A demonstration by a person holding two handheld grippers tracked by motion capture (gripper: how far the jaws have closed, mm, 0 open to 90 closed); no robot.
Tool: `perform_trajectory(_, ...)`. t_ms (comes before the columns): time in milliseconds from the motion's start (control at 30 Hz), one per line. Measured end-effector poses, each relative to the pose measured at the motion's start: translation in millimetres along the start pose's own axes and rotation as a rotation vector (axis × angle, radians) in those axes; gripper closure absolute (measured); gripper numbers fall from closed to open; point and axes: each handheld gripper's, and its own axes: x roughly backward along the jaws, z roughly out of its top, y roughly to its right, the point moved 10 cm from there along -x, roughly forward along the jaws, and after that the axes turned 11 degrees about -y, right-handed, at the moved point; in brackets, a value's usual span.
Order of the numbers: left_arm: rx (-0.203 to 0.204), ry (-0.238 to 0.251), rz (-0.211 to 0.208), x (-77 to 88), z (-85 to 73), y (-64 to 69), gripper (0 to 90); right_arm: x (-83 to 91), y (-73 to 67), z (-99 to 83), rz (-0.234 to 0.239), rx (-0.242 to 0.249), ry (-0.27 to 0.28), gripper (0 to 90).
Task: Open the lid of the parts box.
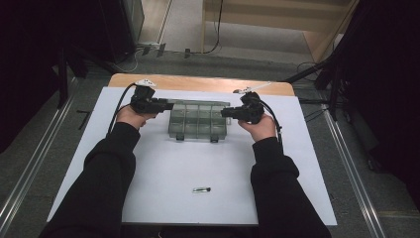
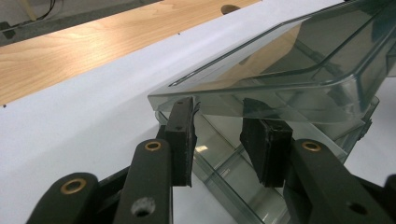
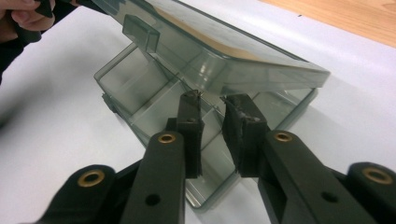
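Note:
A clear smoky plastic compartment box (image 1: 198,121) lies on the white sheet (image 1: 163,163) at the far middle of the table. Its lid (image 2: 280,70) is tilted up off the base (image 2: 224,172). My left gripper (image 1: 171,105) is at the box's left end. In the left gripper view its jaws (image 2: 219,116) stand apart with the lid's edge lying across their tips. My right gripper (image 1: 223,112) is at the right end. There the jaws (image 3: 212,105) stand a little apart under the lid (image 3: 224,51), with one fingertip (image 3: 189,100) touching its rim. The base's compartments (image 3: 135,88) look empty.
A small dark object (image 1: 201,190) lies on the sheet near the front edge. A strip of bare wooden tabletop (image 1: 198,83) runs behind the box. Dark stands and cables flank the table on both sides. The person's other hand (image 3: 23,18) shows beyond the box.

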Motion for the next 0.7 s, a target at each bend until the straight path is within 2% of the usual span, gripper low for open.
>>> perform_trajectory(167, -0.009, -0.017, 0.005, 0.0, -0.7, 0.1, 63.8, 5.8, 3.6, -5.5, 0.001, -0.001, 0.003, 70.5)
perform_trajectory(267, -0.016, -0.022, 0.015, -0.2, -1.0, 0.7, 63.6, 7.2, 5.7, -11.1, -0.007, 0.005, -0.020, 68.7)
perform_trajectory(367, -0.012, -0.015, 0.015, -0.1, -0.2, 0.1, 62.8, 9.1, 9.0, -13.5, -0.008, 0.014, -0.015, 60.1)
perform_trajectory(433, -0.010, -0.013, 0.014, -0.2, -0.1, 0.1, 62.8, 10.4, 13.2, -13.4, -0.022, 0.012, -0.002, 50.6)
perform_trajectory(600, 0.007, -0.003, 0.008, -0.7, 0.4, -0.3, 62.5, 6.6, 18.0, -11.3, -0.005, -0.013, 0.015, 35.4)
perform_trajectory(667, 0.015, -0.003, 0.009, -1.7, 0.0, -0.8, 61.3, 2.8, 18.2, -9.2, -0.001, -0.010, 0.016, 32.3)
perform_trajectory(700, 0.015, -0.005, 0.008, -2.1, -0.2, -0.8, 61.3, 0.2, 19.5, -8.0, -0.019, -0.005, 0.013, 31.7)
